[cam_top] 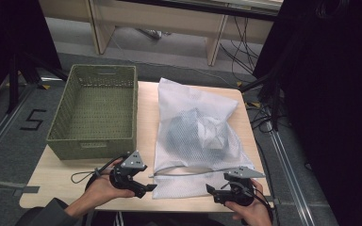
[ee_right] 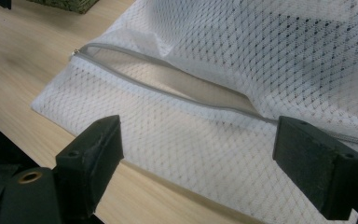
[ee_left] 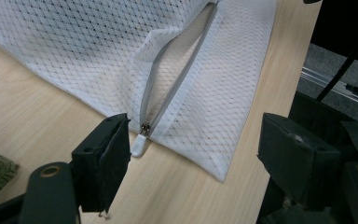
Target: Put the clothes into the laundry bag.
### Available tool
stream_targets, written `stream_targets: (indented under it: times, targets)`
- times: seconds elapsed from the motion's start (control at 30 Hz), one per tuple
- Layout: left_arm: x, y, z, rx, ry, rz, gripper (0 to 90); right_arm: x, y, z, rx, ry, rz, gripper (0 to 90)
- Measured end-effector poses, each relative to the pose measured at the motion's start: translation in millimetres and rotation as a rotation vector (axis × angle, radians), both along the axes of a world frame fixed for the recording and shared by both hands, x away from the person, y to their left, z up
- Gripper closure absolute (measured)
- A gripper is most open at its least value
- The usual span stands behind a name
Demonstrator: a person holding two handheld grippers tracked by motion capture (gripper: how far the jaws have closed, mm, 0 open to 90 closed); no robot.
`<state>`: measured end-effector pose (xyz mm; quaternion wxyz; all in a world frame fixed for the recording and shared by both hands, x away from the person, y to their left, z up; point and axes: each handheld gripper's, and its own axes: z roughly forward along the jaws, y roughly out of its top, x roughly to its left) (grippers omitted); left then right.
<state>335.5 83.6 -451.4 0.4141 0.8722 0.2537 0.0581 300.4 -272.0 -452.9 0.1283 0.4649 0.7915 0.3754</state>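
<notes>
Jaws of both grippers wide open, empty; mesh bag [cam_top: 195, 129] near edge lies just ahead.

My left gripper [cam_top: 143, 186] and right gripper [cam_top: 217, 190] sit at the near edge of the wooden table [cam_top: 146, 108], jaws apart, flanking the zippered near end of a white mesh laundry bag [cam_top: 195, 127]. Bundled cloth shows inside it. A green woven basket [cam_top: 94, 110] stands to its left.
</notes>
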Motion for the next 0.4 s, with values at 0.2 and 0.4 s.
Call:
stream_targets:
  times: [0.2,0.4]
  targets:
    - [2.0,1.6,-1.7,0.005,0.016,0.017,24.5,2.2,0.3,-3.9,-0.025,0.001,-0.002,17.3]
    - [2.6,1.5,-2.3,0.018,0.001,0.006,24.6,4.9,-1.7,-4.5,-0.058,-0.013,0.014,17.4]
